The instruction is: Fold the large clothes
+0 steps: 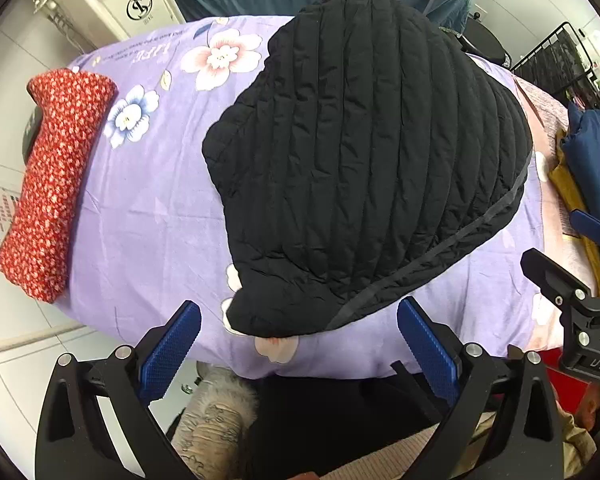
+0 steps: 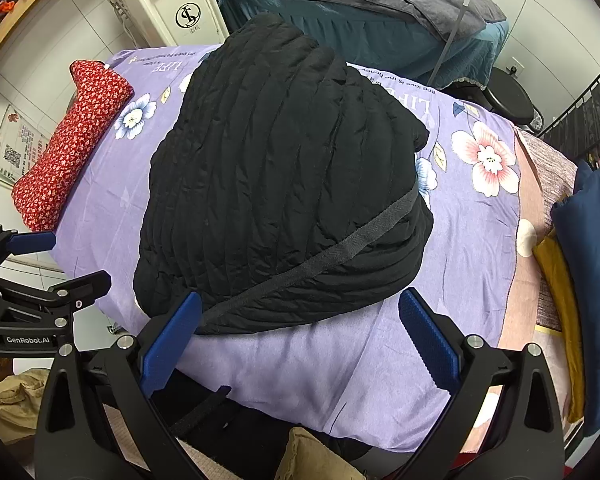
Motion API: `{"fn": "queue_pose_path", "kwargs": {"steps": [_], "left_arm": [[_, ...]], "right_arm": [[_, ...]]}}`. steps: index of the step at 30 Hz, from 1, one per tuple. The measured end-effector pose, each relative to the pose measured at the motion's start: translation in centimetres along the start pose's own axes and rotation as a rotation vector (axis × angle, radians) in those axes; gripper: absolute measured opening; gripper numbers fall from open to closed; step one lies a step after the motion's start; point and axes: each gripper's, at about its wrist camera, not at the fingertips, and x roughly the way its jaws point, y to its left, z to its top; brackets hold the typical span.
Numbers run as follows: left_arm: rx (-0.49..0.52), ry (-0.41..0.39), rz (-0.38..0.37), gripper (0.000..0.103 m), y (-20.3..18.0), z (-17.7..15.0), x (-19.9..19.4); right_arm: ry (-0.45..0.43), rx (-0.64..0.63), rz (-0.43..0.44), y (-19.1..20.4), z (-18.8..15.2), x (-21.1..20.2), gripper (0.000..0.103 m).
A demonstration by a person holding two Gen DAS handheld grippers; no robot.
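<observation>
1. Left wrist view: the left gripper (image 1: 298, 336) hangs over the near edge of the bed, its blue fingers (image 1: 172, 350) spread wide and empty.
2. A black quilted jacket (image 1: 364, 168) lies folded in a mound on the purple floral bedsheet (image 1: 152, 216).
3. The right gripper (image 2: 300, 334) is likewise wide apart, holding nothing, just before the jacket's hem.
4. A red patterned pillow (image 1: 56, 184) rests at the sheet's left edge.

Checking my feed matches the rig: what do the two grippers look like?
Both the left gripper and right gripper have black angular frames with silver bolt heads and blue textured finger pads. White lettering on the left gripper's body reads GenRobot.AI in the right view.
</observation>
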Motion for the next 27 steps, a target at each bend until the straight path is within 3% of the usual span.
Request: {"fn": "queue_pose_path", "kwargs": {"steps": [11, 27], "left_arm": [[-0.009, 0.047, -0.017, 0.097, -0.12, -0.42, 0.45], [-0.002, 0.034, -0.015, 0.097, -0.47, -0.64, 0.01]], "right_arm": [[-0.001, 0.0, 0.002, -0.01, -0.04, -0.01, 0.097], [-0.014, 0.005, 0.005, -0.05, -0.08, -0.25, 0.097]]}}
